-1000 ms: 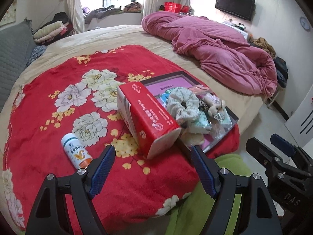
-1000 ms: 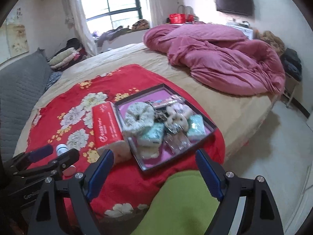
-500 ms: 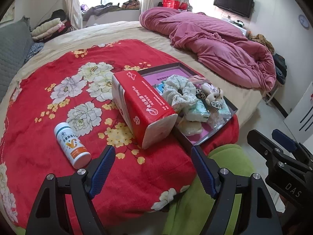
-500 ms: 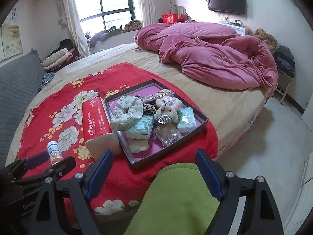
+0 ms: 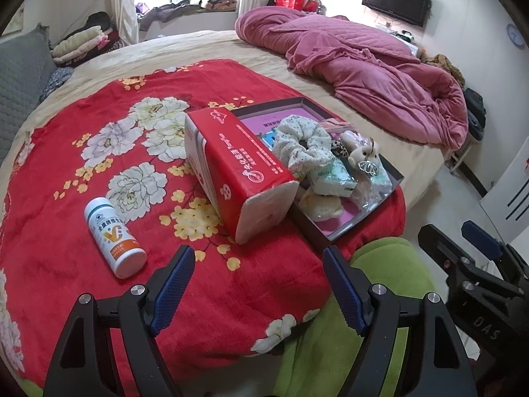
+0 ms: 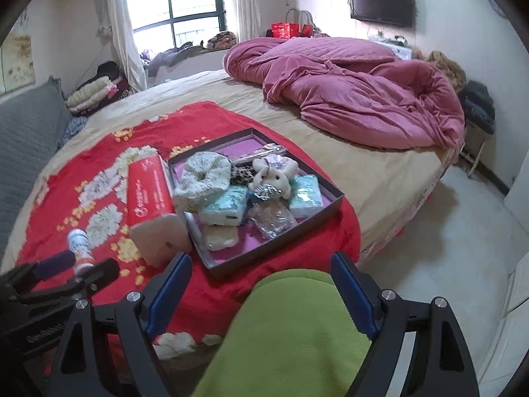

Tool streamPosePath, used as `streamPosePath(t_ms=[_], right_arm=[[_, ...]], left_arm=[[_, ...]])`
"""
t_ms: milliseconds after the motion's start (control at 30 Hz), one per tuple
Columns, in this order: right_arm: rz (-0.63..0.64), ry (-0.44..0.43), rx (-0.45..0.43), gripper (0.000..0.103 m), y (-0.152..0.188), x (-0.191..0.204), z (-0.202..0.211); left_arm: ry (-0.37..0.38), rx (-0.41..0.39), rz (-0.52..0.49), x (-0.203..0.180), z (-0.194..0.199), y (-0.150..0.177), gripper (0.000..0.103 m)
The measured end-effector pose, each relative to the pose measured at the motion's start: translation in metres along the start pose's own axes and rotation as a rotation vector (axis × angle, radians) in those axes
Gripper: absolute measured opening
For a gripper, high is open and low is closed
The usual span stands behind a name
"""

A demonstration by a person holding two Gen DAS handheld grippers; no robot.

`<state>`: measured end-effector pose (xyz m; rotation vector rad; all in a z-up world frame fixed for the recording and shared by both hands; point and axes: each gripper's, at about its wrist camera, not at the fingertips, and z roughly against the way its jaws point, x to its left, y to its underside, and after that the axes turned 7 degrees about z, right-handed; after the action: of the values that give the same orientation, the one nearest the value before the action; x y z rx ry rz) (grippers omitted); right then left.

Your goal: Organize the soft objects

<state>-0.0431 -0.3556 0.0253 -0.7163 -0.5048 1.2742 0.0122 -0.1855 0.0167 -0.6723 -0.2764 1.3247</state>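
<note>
Hanging over the near edge of the red floral blanket (image 5: 59, 165), the left gripper (image 5: 258, 284) has its blue fingers (image 5: 172, 284) spread wide with nothing between them. Compared with a second earlier it sits lower, so the white bottle (image 5: 114, 235) — lying outside its left finger — has drifted up in its view. Straight ahead, beyond the fingertips, the red tissue pack (image 5: 231, 168) leans against the dark tray (image 5: 395, 178), which holds the scrunchie (image 5: 302, 145), plush toy (image 5: 362, 155) and teal tissue packets (image 5: 334, 177). The right gripper (image 6: 261, 289) has also dipped; its fingers (image 6: 350, 294) gape empty over green fabric (image 6: 291, 330), the tray (image 6: 334, 198) ahead of them.
</note>
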Motion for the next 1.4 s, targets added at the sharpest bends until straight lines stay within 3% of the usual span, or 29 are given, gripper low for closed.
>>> streamPosePath(t_ms=[1400], right_arm=[[-0.044, -0.019, 0.015, 0.085, 0.013, -0.010, -0.005]], left_arm=[[-0.028, 0.020, -0.006, -0.010, -0.013, 0.006, 0.081]])
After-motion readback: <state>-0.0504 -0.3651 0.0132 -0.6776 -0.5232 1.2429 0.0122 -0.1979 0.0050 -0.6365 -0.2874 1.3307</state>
